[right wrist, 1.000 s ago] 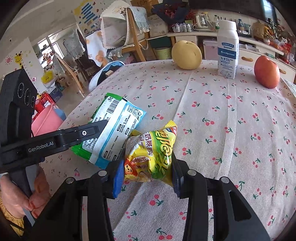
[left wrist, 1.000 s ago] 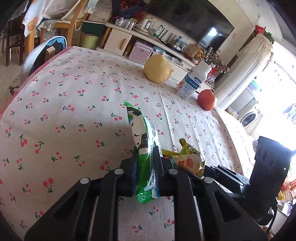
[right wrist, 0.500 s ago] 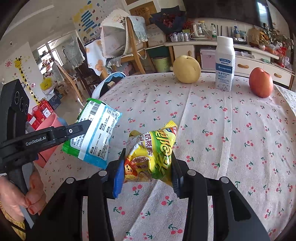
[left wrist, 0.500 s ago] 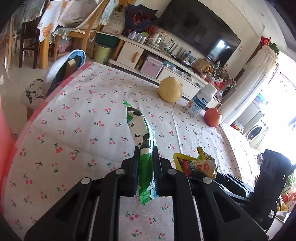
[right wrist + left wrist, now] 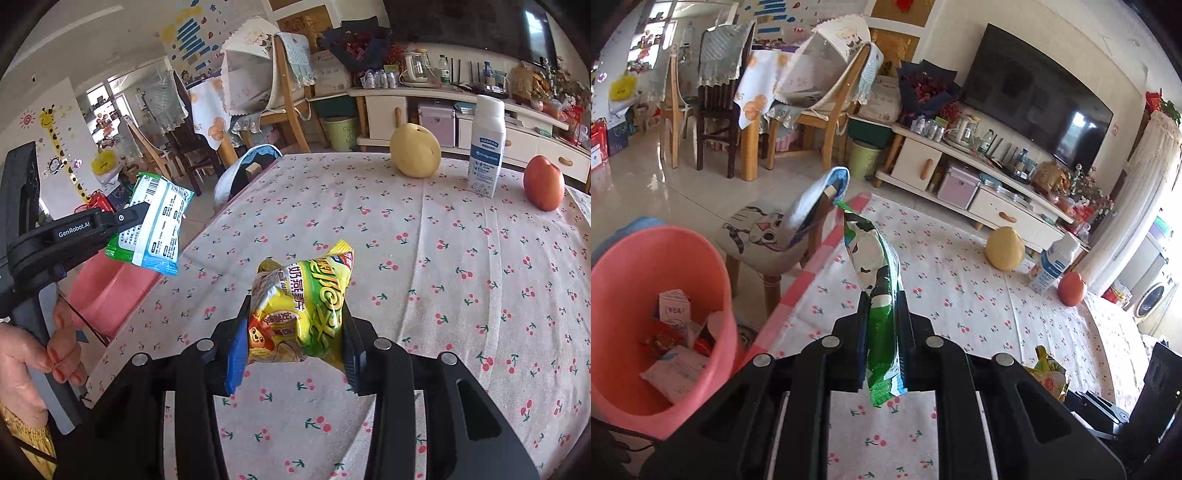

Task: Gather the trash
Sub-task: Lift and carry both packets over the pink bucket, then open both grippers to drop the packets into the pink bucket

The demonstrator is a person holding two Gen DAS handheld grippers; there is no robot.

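My left gripper [image 5: 882, 299] is shut on a green and white snack wrapper [image 5: 875, 266], held in the air over the table's left edge. The wrapper also shows in the right wrist view [image 5: 153, 225], above a pink trash bin [image 5: 107, 288]. The bin [image 5: 646, 258] stands on the floor left of the table and holds several pieces of trash. My right gripper [image 5: 295, 321] is shut on a yellow and green snack bag [image 5: 303, 306], held above the cherry-print tablecloth [image 5: 443, 258]. The bag also shows in the left wrist view [image 5: 1047, 373].
A yellow pear [image 5: 415, 151], a white milk bottle [image 5: 485, 147] and a red apple [image 5: 543, 188] stand at the table's far side. A stool with a cat cushion [image 5: 764, 236] stands by the bin. Chairs and a TV cabinet lie beyond.
Both grippers have lifted with their wrappers. The left gripper has swung left toward the table's edge, bringing the pink bin into view.
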